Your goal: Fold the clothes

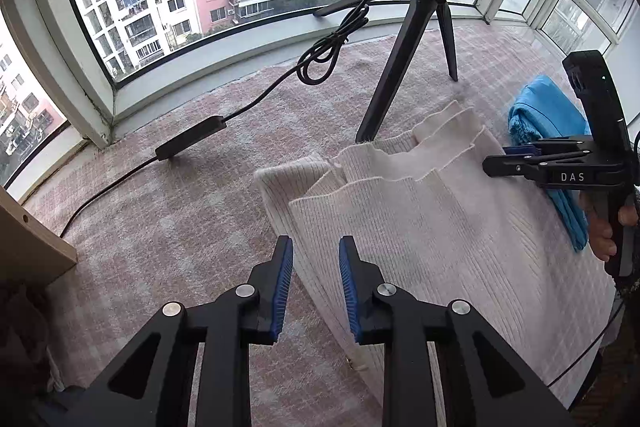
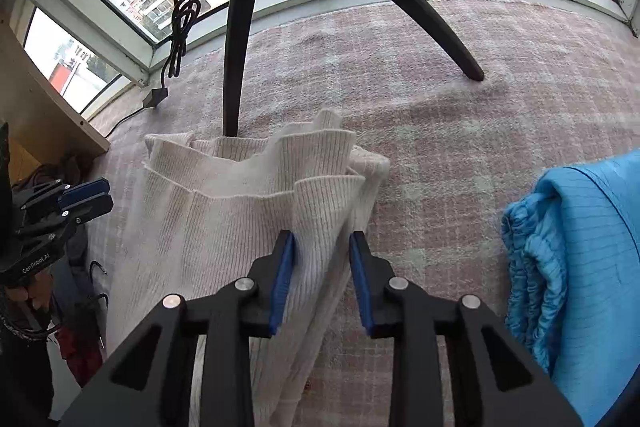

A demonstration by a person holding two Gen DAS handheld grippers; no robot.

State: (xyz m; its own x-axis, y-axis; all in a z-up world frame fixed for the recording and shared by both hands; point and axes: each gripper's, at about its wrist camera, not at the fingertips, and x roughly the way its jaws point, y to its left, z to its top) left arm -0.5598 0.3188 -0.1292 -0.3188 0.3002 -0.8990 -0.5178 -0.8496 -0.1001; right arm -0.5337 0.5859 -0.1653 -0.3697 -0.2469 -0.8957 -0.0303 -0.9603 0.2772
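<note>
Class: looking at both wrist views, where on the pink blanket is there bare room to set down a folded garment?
Free: the blanket between the tripod and the blue garment, and left of the cream sweater towards the cable. Crowded: around the tripod's legs.

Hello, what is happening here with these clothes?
A person is folding clothes with two handheld claws. A cream ribbed sweater lies partly folded on the pink checked blanket, near a black tripod. The left claw stands open over the sweater's left edge, the right claw open over its right edge; neither pinches the fabric. A blue garment lies bunched to the right.
</note>
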